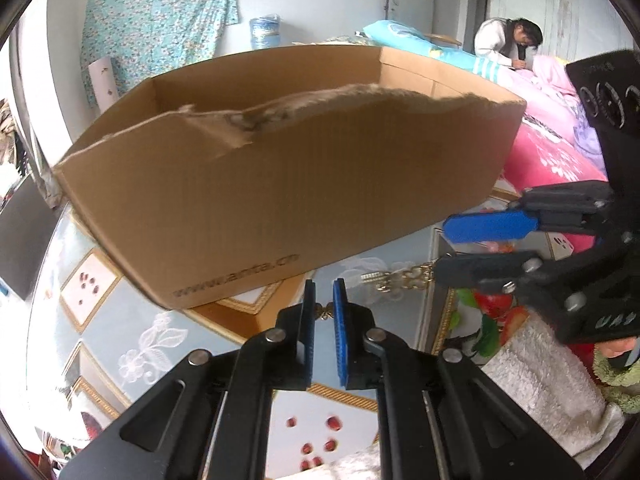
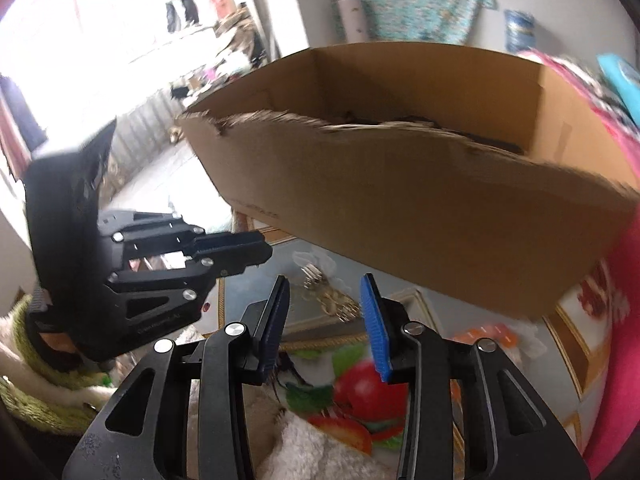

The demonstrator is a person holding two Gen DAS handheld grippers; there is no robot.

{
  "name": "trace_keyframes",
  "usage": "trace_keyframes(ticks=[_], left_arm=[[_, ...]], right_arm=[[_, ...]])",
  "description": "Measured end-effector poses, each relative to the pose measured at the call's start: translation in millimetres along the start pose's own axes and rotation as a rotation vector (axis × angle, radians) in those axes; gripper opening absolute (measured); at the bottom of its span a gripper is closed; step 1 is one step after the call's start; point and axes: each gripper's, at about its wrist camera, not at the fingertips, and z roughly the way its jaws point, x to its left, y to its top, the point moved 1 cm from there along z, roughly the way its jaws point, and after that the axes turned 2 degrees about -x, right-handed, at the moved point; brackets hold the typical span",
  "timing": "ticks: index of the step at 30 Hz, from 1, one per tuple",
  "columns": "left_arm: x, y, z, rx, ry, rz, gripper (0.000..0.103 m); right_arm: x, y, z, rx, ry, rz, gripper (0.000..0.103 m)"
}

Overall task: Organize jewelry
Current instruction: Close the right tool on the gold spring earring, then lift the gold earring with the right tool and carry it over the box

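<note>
While the gold chain (image 1: 404,278) lies stretched on the patterned bench (image 1: 100,320) just in front of the one cardboard box (image 1: 280,184), both tools work its ends, probably to straighten it before storing. The left hand-held gripper (image 1: 324,312) has its jaws nearly together on a small gold link, seemingly pinching it. The right hand-held gripper (image 2: 326,320) stands apart around the chain's other end. I count one chain and two grippers; the box's contents are too blurred to judge.
</note>
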Motion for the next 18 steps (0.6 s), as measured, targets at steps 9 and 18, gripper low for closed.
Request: trace_keyframes(ticks=[9,18], left_arm=[[15,-5,-5,-0.016,-0.008,-0.05,0.008],[26,-9,-4,-0.025,-0.016,-0.074,0.008]], right_arm=[[12,11,37,0.085,-0.038,-0.118,0.018],[22,16,51,0.152,-0.068,-0.19,0.006]])
